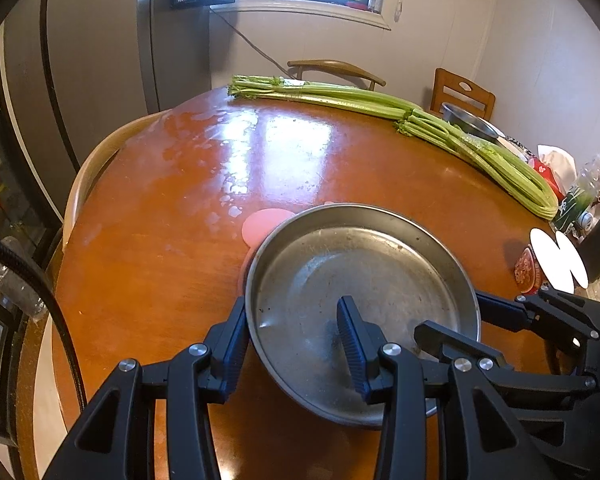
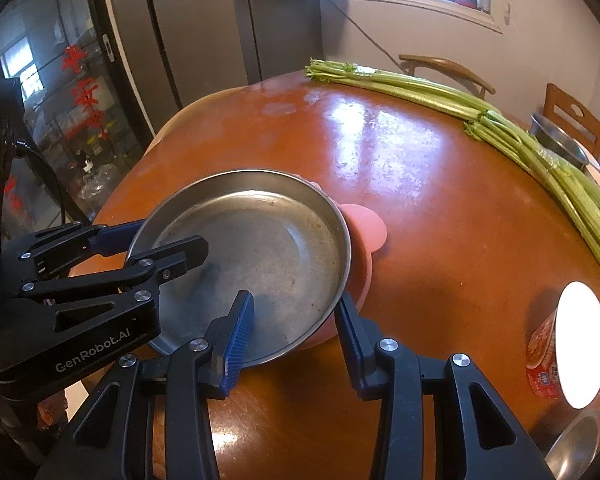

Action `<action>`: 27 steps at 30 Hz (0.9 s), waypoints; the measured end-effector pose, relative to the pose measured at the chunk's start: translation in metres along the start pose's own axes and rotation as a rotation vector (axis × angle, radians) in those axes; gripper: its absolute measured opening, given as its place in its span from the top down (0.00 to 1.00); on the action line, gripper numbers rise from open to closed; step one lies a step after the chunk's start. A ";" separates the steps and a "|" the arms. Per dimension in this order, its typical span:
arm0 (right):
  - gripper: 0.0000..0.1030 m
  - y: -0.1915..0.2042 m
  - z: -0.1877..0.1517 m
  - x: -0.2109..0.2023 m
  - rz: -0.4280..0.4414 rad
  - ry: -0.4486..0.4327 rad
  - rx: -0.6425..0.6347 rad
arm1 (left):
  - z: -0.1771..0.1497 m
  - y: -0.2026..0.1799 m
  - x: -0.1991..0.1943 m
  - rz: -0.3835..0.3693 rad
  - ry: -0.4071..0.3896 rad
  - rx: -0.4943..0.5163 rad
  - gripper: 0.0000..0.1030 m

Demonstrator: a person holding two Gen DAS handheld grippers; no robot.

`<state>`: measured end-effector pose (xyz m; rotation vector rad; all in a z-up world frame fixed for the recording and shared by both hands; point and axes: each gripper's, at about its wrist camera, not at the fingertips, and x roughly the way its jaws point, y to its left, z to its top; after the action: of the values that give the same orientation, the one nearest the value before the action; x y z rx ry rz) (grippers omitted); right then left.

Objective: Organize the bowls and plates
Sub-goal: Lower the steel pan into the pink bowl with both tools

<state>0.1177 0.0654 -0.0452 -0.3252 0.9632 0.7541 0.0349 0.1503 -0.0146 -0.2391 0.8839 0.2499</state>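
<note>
Between the left gripper's (image 1: pixel 296 322) two blue pads sits the near-left rim of a steel plate (image 1: pixel 364 264): one pad lies outside the rim, the other inside on the plate's floor, clamped on it. The right gripper (image 2: pixel 296 312) grips the same plate (image 2: pixel 256 248) at its near-right rim, one finger inside, one outside, also clamped. Both grippers point steeply down at it. The plate rests tilted over a pink bowl (image 2: pixel 364 228), whose rim and side peek out beyond the plate's far edge; in the left view the pink (image 1: pixel 266 220) shows at the plate's far left. All this is near the front edge of a round, glossy wooden table (image 1: pixel 300 152). Far across it lie long celery bunches (image 1: pixel 420 116), with a steel bowl (image 1: pixel 470 122) behind them. A red-printed cup (image 2: pixel 544 348) stands to the right, and wooden chairs (image 1: pixel 464 90) ring the table's far side.
</note>
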 end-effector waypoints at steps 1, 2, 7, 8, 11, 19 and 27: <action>0.57 -0.001 0.000 0.001 -0.001 0.001 0.004 | 0.000 0.000 0.001 -0.001 0.001 0.001 0.58; 0.57 -0.001 0.000 0.002 -0.006 0.003 0.005 | 0.001 -0.001 0.001 0.001 0.002 0.002 0.58; 0.57 0.000 -0.001 0.005 -0.003 0.008 0.012 | 0.003 -0.002 0.004 0.011 -0.001 0.003 0.58; 0.57 0.001 -0.001 0.006 -0.003 0.008 0.012 | 0.003 -0.002 0.005 0.012 0.000 0.003 0.58; 0.57 0.001 -0.001 0.008 -0.007 0.011 0.013 | 0.002 -0.001 0.008 0.011 0.006 0.000 0.58; 0.57 0.000 -0.001 0.011 -0.011 0.015 0.011 | 0.002 -0.001 0.013 0.014 0.013 -0.001 0.58; 0.57 0.001 -0.002 0.014 -0.016 0.008 0.018 | 0.003 -0.003 0.015 0.022 0.009 0.002 0.58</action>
<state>0.1208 0.0708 -0.0576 -0.3201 0.9733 0.7303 0.0474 0.1501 -0.0246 -0.2287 0.8963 0.2681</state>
